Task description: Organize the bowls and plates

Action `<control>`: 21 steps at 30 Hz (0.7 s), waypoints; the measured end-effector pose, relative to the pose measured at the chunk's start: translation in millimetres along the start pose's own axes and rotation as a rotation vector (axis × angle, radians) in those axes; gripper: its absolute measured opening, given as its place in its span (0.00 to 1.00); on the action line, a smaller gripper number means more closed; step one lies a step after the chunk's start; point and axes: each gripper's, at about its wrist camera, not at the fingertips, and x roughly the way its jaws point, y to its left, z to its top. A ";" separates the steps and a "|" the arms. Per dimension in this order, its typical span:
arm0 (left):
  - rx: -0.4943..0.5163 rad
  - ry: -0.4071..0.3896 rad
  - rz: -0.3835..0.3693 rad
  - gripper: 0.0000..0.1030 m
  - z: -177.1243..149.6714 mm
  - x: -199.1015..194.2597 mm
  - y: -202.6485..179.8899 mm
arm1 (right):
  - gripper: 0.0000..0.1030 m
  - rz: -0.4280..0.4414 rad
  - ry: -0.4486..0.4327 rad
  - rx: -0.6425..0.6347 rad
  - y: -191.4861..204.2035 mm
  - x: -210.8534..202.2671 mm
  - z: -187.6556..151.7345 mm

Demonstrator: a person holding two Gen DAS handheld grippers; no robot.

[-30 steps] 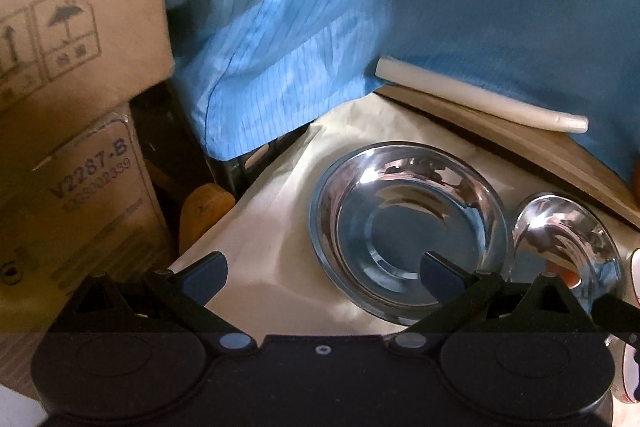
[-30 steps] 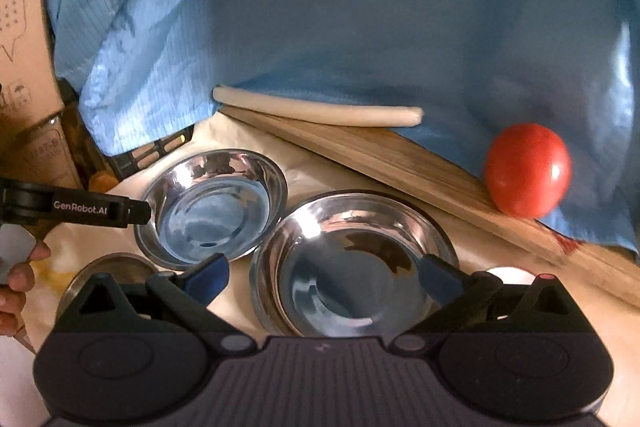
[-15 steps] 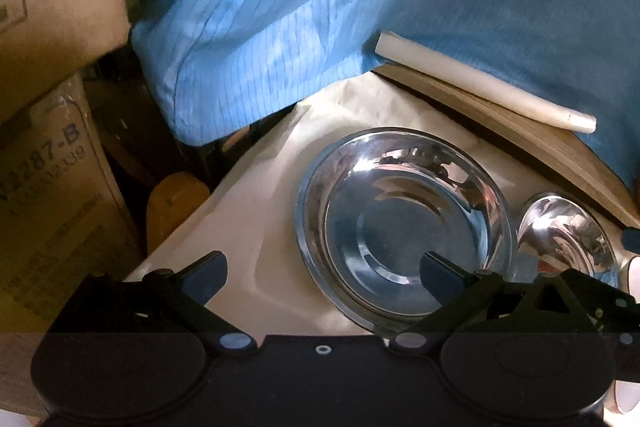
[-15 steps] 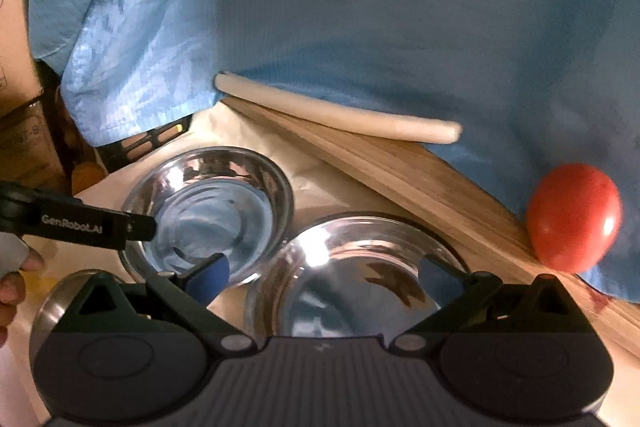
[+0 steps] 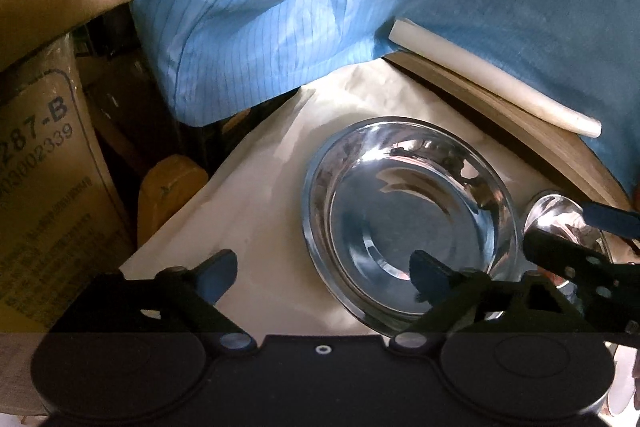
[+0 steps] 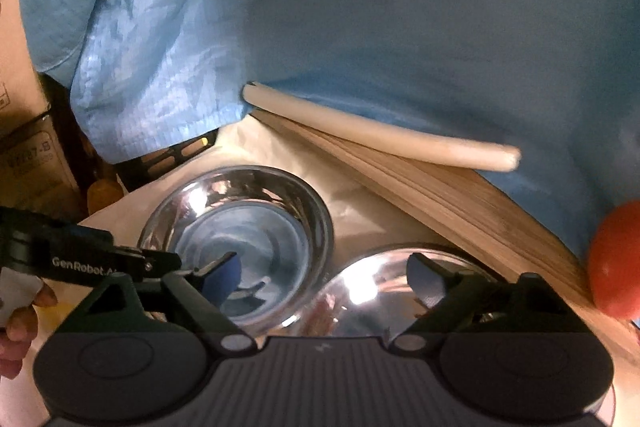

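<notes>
Two steel bowls stand side by side on the paper-covered table. My left gripper hangs low over the left bowl. Its jaws are closing: the right finger is inside the bowl, the left finger is outside over the paper, and the bowl's left rim lies between them, untouched. My right gripper is also closing. Its right finger is over the right bowl and its left finger over the left bowl, with both rims between them. Neither holds anything.
A wooden board with a white rod on it lies behind the bowls under a blue cloth. A red tomato sits at the far right. Cardboard boxes stand left of the table. A hand holds the left gripper.
Both grippers have come lower and closer to the bowls, and their jaws have narrowed a little. In the right wrist view the tomato has slid toward the right edge.
</notes>
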 end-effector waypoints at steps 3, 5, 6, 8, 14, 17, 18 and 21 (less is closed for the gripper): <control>-0.009 -0.001 -0.011 0.81 -0.7 1.1 0.7 | 0.81 0.013 0.007 -0.018 4.0 9.5 2.4; -0.018 -0.001 -0.020 0.73 -1.9 2.1 1.3 | 0.78 0.016 0.015 -0.024 5.4 16.9 3.6; -0.023 0.000 -0.023 0.70 -2.3 2.8 1.8 | 0.75 0.017 0.022 -0.024 5.6 22.0 4.3; -0.036 0.001 -0.025 0.57 -3.1 4.3 2.4 | 0.68 0.017 0.041 -0.023 5.7 30.5 3.9; -0.053 -0.011 -0.017 0.34 -6.4 4.7 3.4 | 0.46 -0.003 0.055 -0.034 9.9 42.9 5.8; -0.057 -0.016 -0.026 0.28 -6.8 4.1 4.6 | 0.41 -0.011 0.074 -0.041 13.2 48.4 5.0; -0.056 -0.016 -0.026 0.26 -6.9 4.0 4.8 | 0.38 -0.016 0.076 -0.041 14.4 49.6 5.6; -0.044 -0.017 -0.023 0.17 -7.7 4.1 4.7 | 0.26 -0.046 0.078 -0.033 15.2 51.1 6.0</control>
